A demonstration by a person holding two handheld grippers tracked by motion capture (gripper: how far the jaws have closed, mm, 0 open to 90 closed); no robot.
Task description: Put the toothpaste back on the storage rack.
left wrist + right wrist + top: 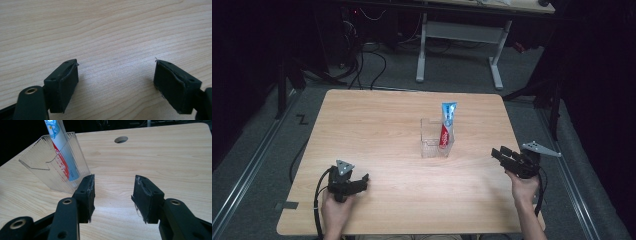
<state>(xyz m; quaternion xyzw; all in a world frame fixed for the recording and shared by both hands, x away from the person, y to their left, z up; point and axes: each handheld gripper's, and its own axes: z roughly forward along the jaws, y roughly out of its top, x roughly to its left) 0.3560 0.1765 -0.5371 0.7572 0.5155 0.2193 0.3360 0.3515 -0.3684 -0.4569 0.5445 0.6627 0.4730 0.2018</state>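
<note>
Currently right claw [498, 153] is sitting spread and empty at 3 o'clock of the clear holder [435, 141], toothpaste tube [446, 125] standing inside; left claw [364, 178] is spread too, idling on the bench [387, 115].

Toothpaste tube [447, 125] upright in holder [430, 145], mid-table [377, 125].

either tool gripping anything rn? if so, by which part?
Nothing is held. The left tool and right tool both stand open over bare table. The toothpaste tube stands in the clear holder, apart from both.
</note>
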